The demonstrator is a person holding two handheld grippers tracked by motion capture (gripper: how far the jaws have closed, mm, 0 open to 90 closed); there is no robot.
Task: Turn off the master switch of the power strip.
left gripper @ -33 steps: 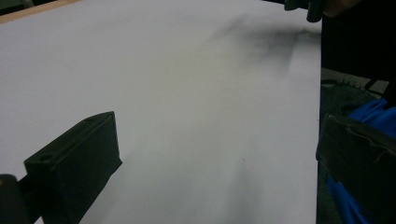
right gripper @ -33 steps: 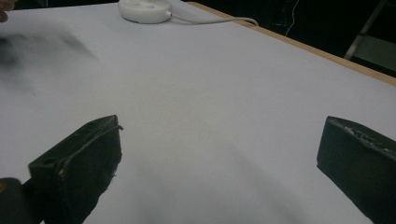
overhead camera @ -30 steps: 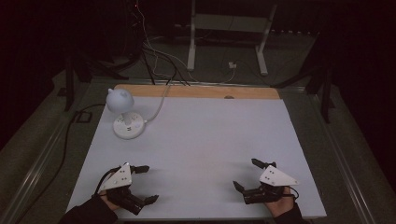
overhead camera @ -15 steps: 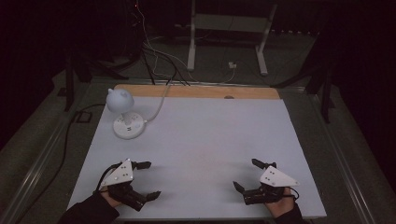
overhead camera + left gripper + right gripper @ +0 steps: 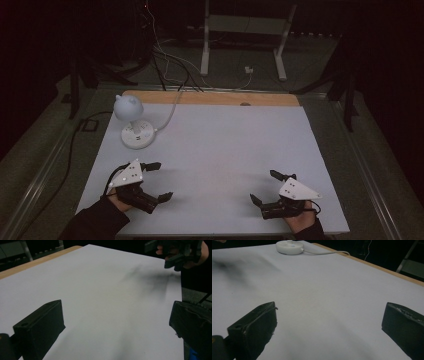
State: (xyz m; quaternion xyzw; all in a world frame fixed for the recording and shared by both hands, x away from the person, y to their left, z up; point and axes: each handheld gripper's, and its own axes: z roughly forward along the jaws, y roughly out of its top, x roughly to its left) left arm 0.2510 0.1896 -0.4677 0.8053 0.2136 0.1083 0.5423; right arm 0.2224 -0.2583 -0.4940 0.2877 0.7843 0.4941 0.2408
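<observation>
Two grippers sit low near the front edge of the white table (image 5: 220,150), one in each hand, and one white lamp (image 5: 134,131) stands at the far left corner area with its cord running off the back edge. The left gripper (image 5: 161,181) has both jaws spread wide with nothing between them; the right gripper (image 5: 265,187) is likewise wide open and empty. Compared with a second ago, the left gripper has tipped slightly, its lower jaw swung a little toward the table's front; the right one looks unchanged. Both hands rest at the table edge, sleeves entering from below, jaws pointing toward the table's middle.
</observation>
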